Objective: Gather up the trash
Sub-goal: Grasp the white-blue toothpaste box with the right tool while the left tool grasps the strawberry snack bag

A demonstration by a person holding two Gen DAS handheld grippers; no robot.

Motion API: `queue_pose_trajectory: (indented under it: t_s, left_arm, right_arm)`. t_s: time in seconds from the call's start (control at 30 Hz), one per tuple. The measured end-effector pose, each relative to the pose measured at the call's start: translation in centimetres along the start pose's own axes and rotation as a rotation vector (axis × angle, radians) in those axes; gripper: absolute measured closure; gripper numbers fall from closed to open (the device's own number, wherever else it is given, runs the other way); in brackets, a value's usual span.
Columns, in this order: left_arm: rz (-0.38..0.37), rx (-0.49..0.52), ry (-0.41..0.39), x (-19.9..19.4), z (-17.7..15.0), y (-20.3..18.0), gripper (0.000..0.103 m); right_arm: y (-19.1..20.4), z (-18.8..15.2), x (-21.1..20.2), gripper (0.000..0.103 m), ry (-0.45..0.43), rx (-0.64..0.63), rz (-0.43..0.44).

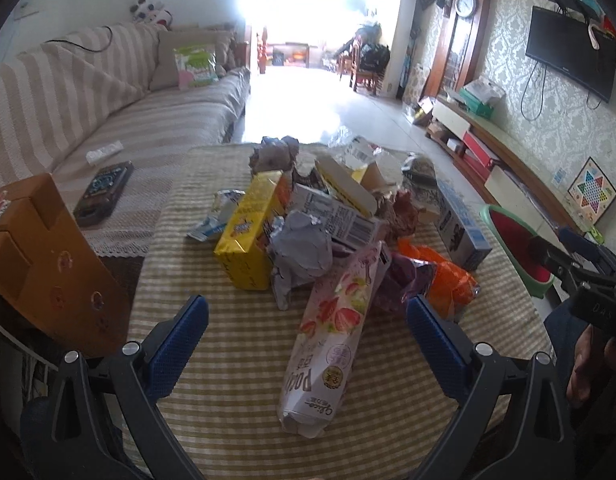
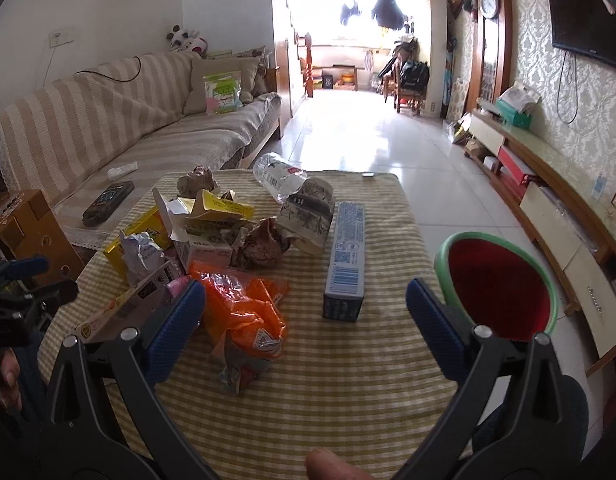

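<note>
A heap of trash lies on a table with a striped green cloth (image 1: 236, 332). In the left wrist view I see a pink strawberry snack box (image 1: 331, 336), a yellow box (image 1: 248, 232), a crumpled grey paper ball (image 1: 300, 252), an orange wrapper (image 1: 447, 276) and a blue carton (image 1: 459, 220). My left gripper (image 1: 308, 320) is open, its fingers either side of the pink box's near half. In the right wrist view my right gripper (image 2: 306, 304) is open and empty above the cloth (image 2: 347, 360), with the orange wrapper (image 2: 248, 308) by its left finger and the blue carton (image 2: 345, 256) ahead.
A green bin with a red inside (image 2: 499, 284) stands on the floor right of the table. A cardboard box (image 1: 40, 256) stands at the table's left. A striped sofa (image 2: 108, 120) runs along the left, a low TV cabinet (image 2: 547, 200) along the right wall.
</note>
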State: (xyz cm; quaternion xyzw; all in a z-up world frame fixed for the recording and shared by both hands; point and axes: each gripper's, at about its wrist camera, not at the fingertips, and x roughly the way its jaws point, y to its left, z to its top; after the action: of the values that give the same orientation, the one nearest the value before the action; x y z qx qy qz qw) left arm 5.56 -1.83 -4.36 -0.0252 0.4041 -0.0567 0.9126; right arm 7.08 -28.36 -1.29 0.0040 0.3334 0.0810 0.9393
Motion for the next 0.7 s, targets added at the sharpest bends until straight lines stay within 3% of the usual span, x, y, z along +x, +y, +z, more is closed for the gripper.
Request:
queue_pose_trajectory:
  t_s: [0.13, 0.3, 0.53, 0.7]
  left_arm:
    - [-0.043, 0.003, 0.097, 2.7, 0.2, -0.6, 0.008]
    - [-0.024, 0.028, 0.164, 4.9, 0.1, -1.3, 0.01]
    - [0.015, 0.059, 0.259, 7.0, -0.7, -1.7, 0.023]
    - [0.012, 0.058, 0.29, 7.8, -0.8, -1.9, 0.036]
  right_arm:
    - [-1.1, 0.7, 2.8, 0.004, 0.079, 0.029, 0.014]
    - [-2.7, 2.3, 6.9, 0.004, 0.189, 0.066, 0.009]
    - [-4.3, 3.3, 13.3, 0.004, 0.328, 0.04, -0.101]
    - [-5.2, 3.5, 16.0, 0.005, 0.367, 0.055, -0.096]
